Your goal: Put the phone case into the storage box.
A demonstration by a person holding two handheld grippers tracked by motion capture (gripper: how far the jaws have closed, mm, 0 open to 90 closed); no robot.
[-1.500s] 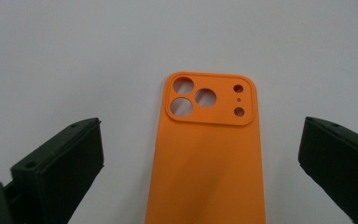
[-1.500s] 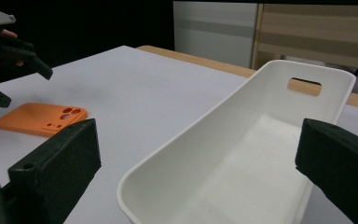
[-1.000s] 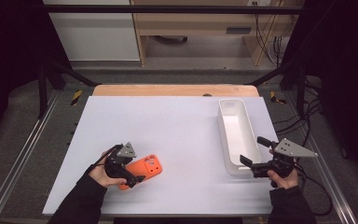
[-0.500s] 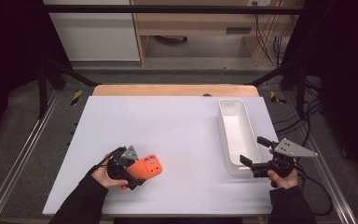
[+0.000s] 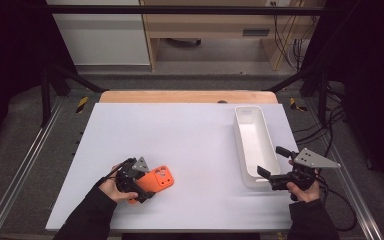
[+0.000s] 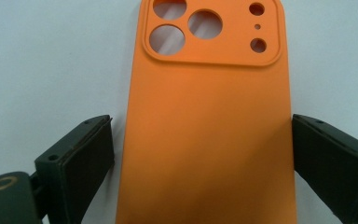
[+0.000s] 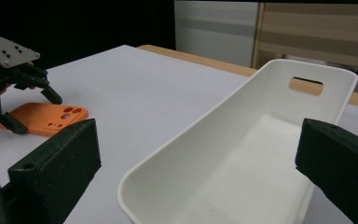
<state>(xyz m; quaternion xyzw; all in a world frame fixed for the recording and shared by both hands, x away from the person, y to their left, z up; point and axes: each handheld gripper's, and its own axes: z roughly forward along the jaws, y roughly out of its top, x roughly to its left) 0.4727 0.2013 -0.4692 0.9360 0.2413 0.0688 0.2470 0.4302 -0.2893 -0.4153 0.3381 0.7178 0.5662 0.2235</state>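
I am at a white table (image 5: 190,135), holding a two-jaw gripper in each hand, my dark sleeves coming in from the near edge.

My left gripper (image 5: 139,186) sits low at the near left of the table, over an orange phone case (image 5: 156,181). The case lies flat on the white surface with its back up, its camera cut-outs at the end away from my hand. In the left gripper view the case (image 6: 205,135) runs lengthwise between my two black jaws, which straddle its long sides. The jaws have just been closing in on it. A thin strip of table shows between the left pad and the case's edge, so that pad does not press; the right pad stands right at the other edge, and I cannot tell whether it touches. The jaws are wide — about the width of the case — and not yet clamped.

My right gripper (image 5: 270,177) is at the near right, just beside the near end of a long white bin (image 5: 245,131) that runs away from me along the table's right side. Its jaws stand wide apart and hold nothing. In the right gripper view the bin (image 7: 279,84) opens ahead between the jaws, with a handle slot in its far wall — and farther off, to the left, my other gripper (image 7: 25,109) hovers over the orange case (image 7: 44,116), well apart from the bin.
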